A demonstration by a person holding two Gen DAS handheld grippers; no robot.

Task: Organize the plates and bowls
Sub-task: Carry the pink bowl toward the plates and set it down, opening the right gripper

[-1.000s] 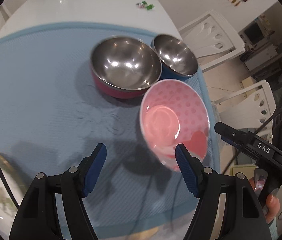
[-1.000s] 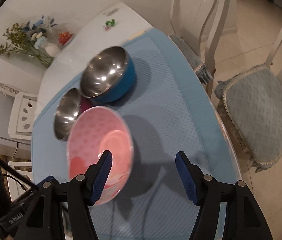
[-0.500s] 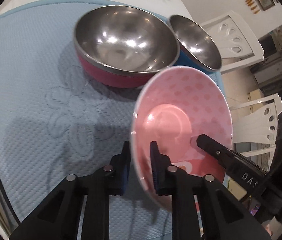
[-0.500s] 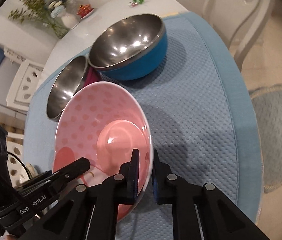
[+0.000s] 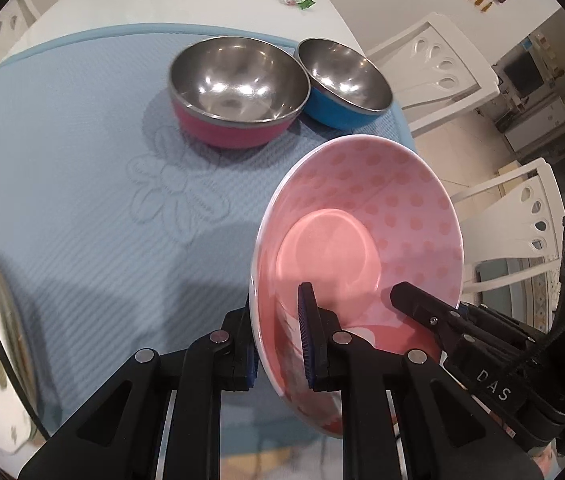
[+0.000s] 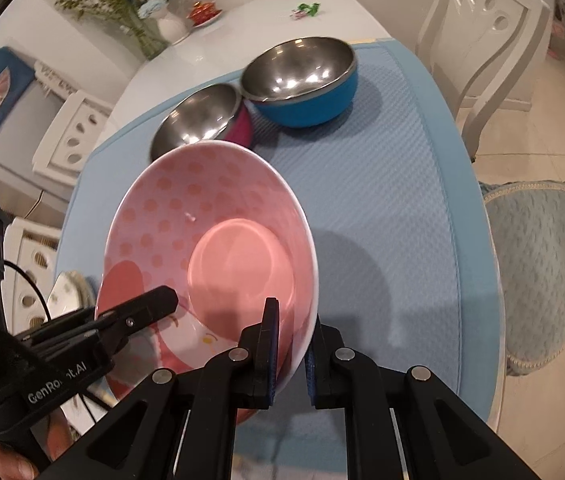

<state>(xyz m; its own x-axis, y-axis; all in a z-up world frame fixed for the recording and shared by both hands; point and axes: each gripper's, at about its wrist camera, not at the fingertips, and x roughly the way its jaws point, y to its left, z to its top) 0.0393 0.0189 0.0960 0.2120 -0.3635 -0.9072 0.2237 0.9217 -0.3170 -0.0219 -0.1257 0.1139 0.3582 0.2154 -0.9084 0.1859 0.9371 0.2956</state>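
Left hand-held gripper and right hand-held gripper, wide apart a second ago, now each clamp opposite rims of the pink bowl, lifted, tilted above the table. Steel bowls beyond; likely nesting next.
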